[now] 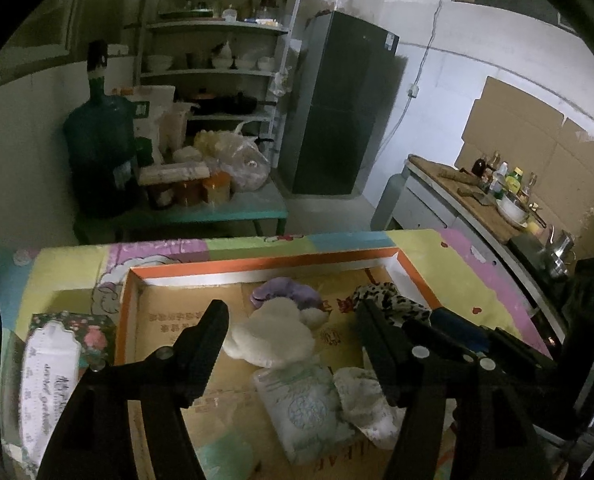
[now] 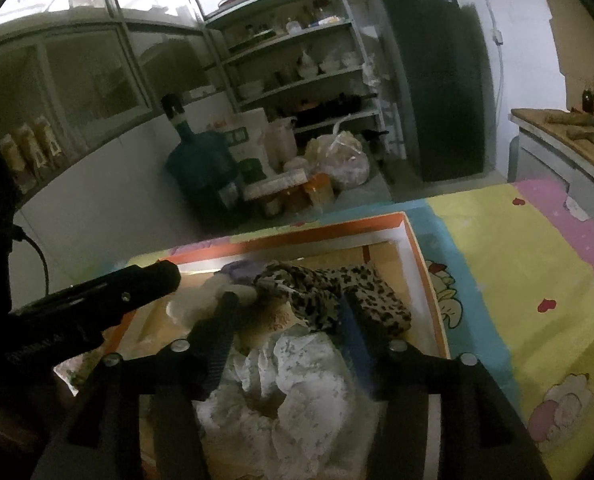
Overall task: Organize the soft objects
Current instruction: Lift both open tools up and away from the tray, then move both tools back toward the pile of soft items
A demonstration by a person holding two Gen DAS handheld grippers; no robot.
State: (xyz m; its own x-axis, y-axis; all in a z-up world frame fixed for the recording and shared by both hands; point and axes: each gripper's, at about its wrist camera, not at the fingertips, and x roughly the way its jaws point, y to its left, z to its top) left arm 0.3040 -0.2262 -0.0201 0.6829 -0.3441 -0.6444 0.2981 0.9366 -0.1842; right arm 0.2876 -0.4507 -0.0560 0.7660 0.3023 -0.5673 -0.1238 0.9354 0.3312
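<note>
An orange-rimmed cardboard box [image 1: 413, 270] sits on a pastel cartoon-print tablecloth [image 1: 449, 264], and the soft things lie inside it. In the left wrist view the left gripper [image 1: 293, 320] hangs over the box with its jaws spread and nothing between the pads; below the gap lies a cream plush piece [image 1: 271, 338], with a purple soft item [image 1: 285, 294] at its 12 o'clock, a pale green patterned pack [image 1: 305, 408] at its 6 o'clock and a white crumpled cloth [image 1: 367, 404] at about 5 o'clock. A leopard-print cloth [image 1: 393, 298] lies toward 2 o'clock, near the box's far right corner. In the right wrist view the right gripper [image 2: 287, 314] is also spread, gripping nothing, poised over the white cloth with the leopard cloth at its 1 o'clock. A floral tissue pack [image 1: 55, 364] rests outside the box at 9 o'clock.
</note>
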